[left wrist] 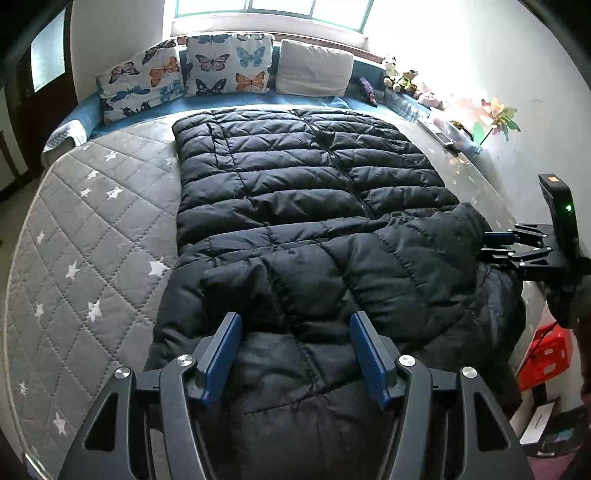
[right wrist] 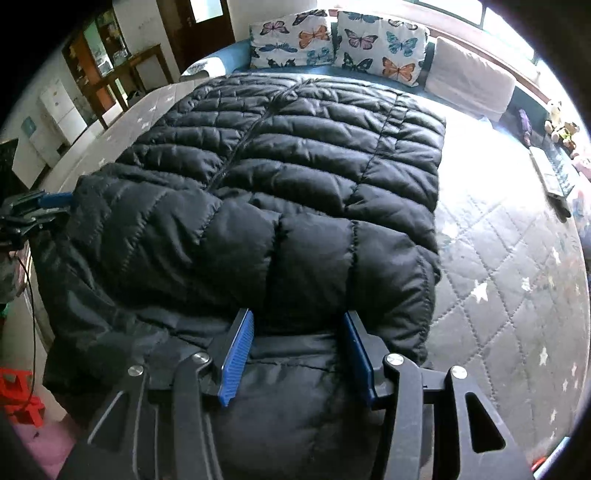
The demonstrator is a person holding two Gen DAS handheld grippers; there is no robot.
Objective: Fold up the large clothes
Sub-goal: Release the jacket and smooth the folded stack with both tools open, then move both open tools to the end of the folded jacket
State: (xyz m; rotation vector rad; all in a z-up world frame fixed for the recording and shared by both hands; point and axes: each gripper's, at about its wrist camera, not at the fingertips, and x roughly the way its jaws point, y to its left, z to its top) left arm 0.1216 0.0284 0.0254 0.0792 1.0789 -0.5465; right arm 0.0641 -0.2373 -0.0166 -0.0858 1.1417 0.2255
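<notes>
Now one black puffer jacket [left wrist: 310,192] lies along the bed [left wrist: 85,236], its near end hanging over the edge.
Quilted mattress lies bare either side; both hand-held grippers, left [left wrist: 295,354] and right [right wrist: 299,354], gape wide, holding nothing; three pillows [left wrist: 229,62] behind.

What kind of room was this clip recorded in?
Most likely a home bedroom. A black puffer jacket lies spread on a bed with a grey star-quilted mattress cover; butterfly-print pillows line the head under a window, and stuffed toys sit along the ledge.
</notes>
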